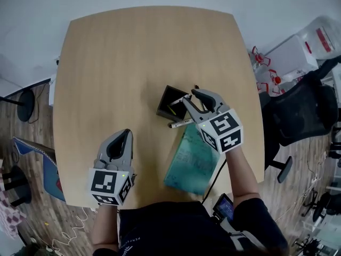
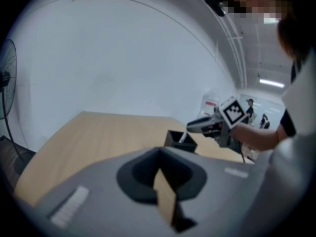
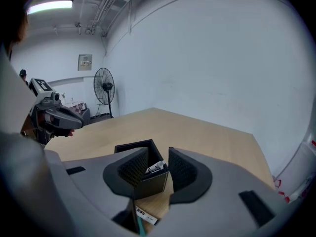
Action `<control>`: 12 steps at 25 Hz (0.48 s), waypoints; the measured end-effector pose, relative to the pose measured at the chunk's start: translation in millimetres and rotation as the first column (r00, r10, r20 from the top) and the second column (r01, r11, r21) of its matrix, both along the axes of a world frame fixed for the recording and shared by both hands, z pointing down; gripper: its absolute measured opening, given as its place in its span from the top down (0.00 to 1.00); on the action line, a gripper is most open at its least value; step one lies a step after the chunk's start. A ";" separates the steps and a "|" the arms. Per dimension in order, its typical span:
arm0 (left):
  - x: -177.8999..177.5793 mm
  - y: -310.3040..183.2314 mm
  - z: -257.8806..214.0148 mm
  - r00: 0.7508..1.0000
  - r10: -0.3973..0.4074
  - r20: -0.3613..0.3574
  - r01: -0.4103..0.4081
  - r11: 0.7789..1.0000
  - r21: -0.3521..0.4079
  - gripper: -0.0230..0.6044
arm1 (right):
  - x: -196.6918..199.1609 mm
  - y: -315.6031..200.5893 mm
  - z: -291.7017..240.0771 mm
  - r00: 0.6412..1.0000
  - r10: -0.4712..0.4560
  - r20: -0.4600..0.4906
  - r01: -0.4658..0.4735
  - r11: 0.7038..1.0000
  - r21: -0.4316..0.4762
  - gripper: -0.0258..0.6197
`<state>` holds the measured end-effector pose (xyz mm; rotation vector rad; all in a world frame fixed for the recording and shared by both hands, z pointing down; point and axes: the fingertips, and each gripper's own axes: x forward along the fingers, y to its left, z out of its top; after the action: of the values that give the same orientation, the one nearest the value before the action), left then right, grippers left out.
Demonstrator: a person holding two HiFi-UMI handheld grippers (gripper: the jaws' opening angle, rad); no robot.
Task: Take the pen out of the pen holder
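Note:
The black square pen holder [image 1: 169, 101] stands in the middle of the wooden table [image 1: 122, 52]. A white pen tip [image 3: 157, 167] sticks out of the holder [image 3: 143, 179] at its near corner. My right gripper [image 3: 158, 155] is open, with one jaw on each side of that corner and the pen tip in the gap; I cannot tell whether the jaws touch it. In the head view the right gripper [image 1: 191, 96] sits at the holder's right edge. A second white pen [image 1: 181, 123] lies on the table beside the holder. My left gripper [image 1: 126, 134] is shut and empty, near the front left.
A teal notebook [image 1: 193, 159] lies under my right forearm near the table's front edge. A black office chair [image 1: 301, 111] stands to the right of the table. A floor fan [image 3: 104, 90] stands at the far wall. From the left gripper view the holder [image 2: 180, 141] is ahead.

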<state>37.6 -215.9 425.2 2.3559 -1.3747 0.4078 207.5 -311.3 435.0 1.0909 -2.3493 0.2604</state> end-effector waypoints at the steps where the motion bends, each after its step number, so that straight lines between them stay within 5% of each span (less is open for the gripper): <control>1: -0.9 -0.9 2.2 1.000 -0.003 0.000 0.003 1.000 -0.006 0.96 | 0.6 -2.6 1.8 1.000 0.001 -0.005 -0.001 1.000 0.000 0.77; 12: -0.5 -12.8 21.0 1.000 -0.016 -0.020 0.015 0.999 -0.047 0.96 | -3.8 -7.1 19.4 0.997 -0.032 -0.072 0.032 1.000 -0.001 0.80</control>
<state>37.1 -228.7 446.2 2.3037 -1.3588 0.4068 203.6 -318.4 454.4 1.0450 -2.3002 0.2060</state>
